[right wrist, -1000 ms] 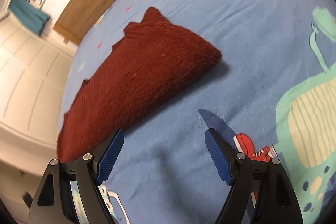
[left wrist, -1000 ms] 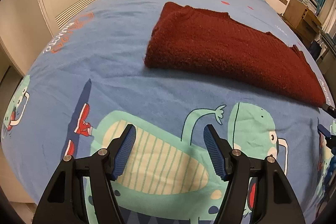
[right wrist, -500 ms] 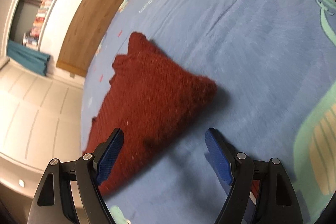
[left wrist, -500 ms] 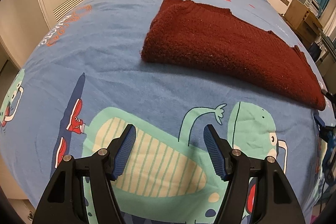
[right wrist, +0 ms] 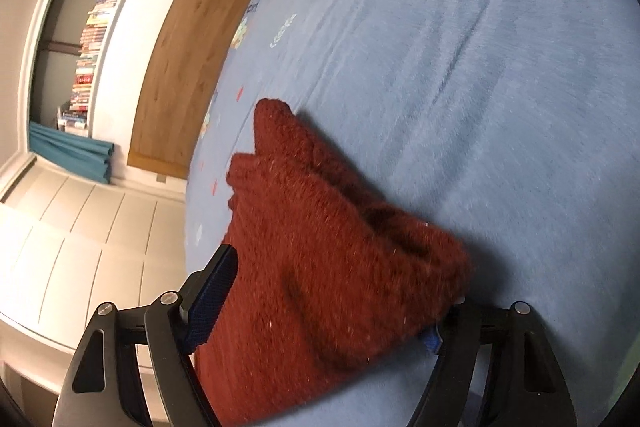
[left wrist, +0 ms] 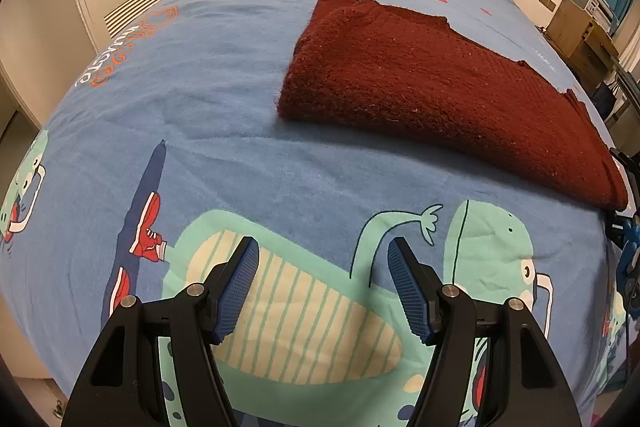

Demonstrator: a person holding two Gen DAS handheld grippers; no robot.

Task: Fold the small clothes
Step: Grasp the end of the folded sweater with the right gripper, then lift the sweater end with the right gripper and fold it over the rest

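Since half a second ago, the right gripper [right wrist: 324, 291] has pushed forward until the folded dark-red knit sweater [left wrist: 436, 83] fills the gap between its spread jaws, which are not clamped. That sweater lies on the blue cartoon-print bedsheet [left wrist: 224, 75]. Well short of it, the left gripper [left wrist: 323, 283] hovers with jaws apart, holding nothing, over a green dinosaur print [left wrist: 304, 311].

My right gripper [right wrist: 324, 291] has closed in on the folded maroon sweater [right wrist: 332, 267] since a second ago: its corner now lies between my spread fingers [right wrist: 212, 291], where before it lay ahead of them. My left gripper [left wrist: 322, 287] has edged slightly nearer the sweater.
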